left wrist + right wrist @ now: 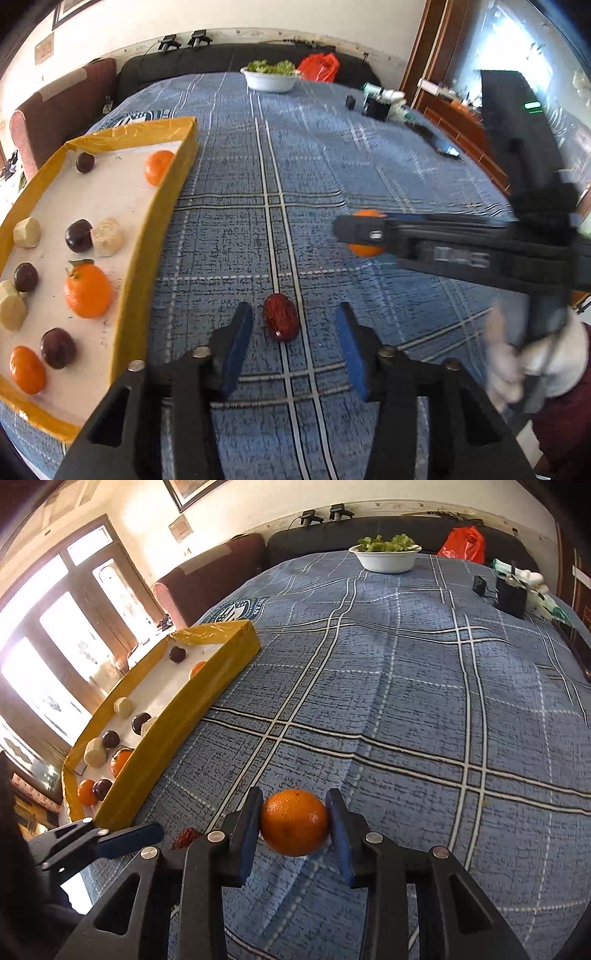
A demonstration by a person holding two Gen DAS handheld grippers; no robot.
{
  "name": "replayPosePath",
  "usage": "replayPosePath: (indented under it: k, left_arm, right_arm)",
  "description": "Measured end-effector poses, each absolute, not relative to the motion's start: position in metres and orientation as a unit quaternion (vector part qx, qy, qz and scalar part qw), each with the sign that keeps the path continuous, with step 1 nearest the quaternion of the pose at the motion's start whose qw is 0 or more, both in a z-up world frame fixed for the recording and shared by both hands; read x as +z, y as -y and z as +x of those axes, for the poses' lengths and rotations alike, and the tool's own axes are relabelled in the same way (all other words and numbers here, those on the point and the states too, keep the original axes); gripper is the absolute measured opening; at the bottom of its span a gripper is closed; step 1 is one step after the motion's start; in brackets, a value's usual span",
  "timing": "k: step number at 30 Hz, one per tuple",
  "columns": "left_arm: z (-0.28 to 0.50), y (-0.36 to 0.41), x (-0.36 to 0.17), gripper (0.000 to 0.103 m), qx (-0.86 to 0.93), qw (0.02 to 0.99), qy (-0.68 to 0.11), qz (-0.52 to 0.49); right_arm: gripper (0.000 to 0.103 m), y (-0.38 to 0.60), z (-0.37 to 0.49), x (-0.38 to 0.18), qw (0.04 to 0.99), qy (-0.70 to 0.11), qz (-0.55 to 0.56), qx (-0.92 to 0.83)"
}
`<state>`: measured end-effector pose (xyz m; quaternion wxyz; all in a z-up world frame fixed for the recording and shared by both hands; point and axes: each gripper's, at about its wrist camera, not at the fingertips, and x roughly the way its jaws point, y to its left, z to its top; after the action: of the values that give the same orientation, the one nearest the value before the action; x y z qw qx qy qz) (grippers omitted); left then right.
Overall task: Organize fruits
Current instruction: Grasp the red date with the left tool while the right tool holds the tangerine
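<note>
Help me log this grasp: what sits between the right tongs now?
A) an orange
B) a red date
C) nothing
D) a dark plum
A: in the right wrist view the right tongs press both blue pads against an orange, while the red date lies on the cloth between the open left tongs.

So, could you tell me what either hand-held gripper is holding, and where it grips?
The right hand-held gripper pinches the orange across its sides. The left hand-held gripper is open, holding nothing.

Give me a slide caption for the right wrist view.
Right hand-held gripper clamps a round orange tangerine above the blue plaid tablecloth, yellow cardboard fruit tray at left.
</note>
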<state>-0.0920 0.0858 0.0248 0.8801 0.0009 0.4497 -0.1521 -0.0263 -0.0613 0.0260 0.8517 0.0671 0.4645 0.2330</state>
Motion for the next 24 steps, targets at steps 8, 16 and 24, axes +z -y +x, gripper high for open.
replayPosePath:
  k: [8, 16, 24]
  left_arm:
    - [-0.089, -0.088, 0.016, 0.018, -0.121, 0.884, -0.451, 0.005]
    - [-0.103, -0.133, 0.063, 0.018, -0.108, 0.904, -0.409, -0.068]
    - [-0.086, -0.226, 0.113, 0.018, -0.014, 0.923, -0.369, -0.109]
  right_arm:
    - [0.039, 0.063, -0.043, 0.039, 0.856, -0.453, 0.068, 0.242]
    - [0.039, 0.047, -0.056, 0.06, 0.86, -0.437, 0.054, 0.256]
    - [0.039, -0.008, -0.045, 0.102, 0.861, -0.403, 0.043, 0.308]
